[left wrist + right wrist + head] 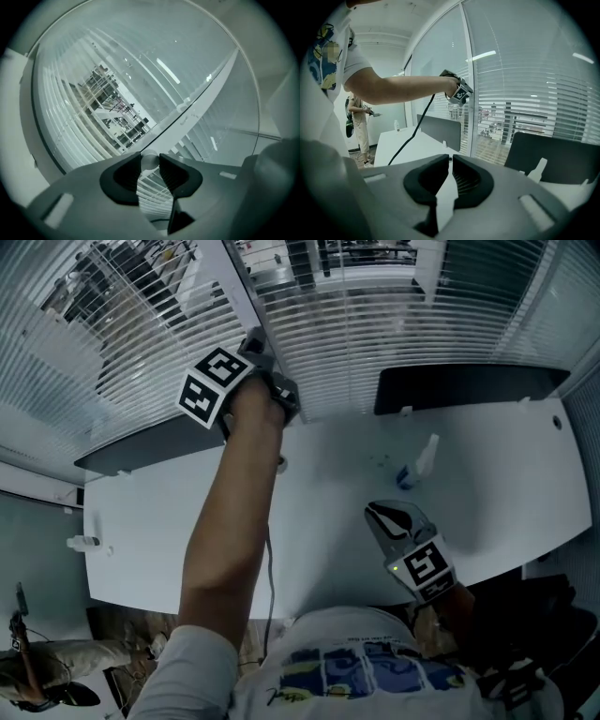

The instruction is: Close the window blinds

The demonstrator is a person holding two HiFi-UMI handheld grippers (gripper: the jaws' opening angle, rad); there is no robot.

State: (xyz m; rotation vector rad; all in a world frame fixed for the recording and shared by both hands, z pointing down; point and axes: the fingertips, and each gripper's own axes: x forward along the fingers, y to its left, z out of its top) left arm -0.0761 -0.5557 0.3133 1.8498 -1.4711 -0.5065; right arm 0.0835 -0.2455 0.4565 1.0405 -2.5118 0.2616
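White slatted blinds [375, 324] hang over the window behind the desk, with slats partly tilted so buildings show through. My left gripper [255, 345] is raised to the blinds beside the window post [246, 282]. In the left gripper view its jaws [150, 169] have come together, and the pads press on a small round translucent blind wand [149, 160]. The slats [70, 126] fill the view behind. My right gripper [389, 514] hangs low over the desk's near edge, shut with nothing between its pads [449, 161]. The right gripper view also shows the left gripper [457, 91] at the blinds [543, 93].
A white desk [328, 521] runs below the window with dark partition screens [469, 385] along its back. A spray bottle [417, 465] stands on it, and a small bottle [82, 542] at its left end. A cable [267, 568] hangs from the left arm. Another person [358, 122] stands at the far left.
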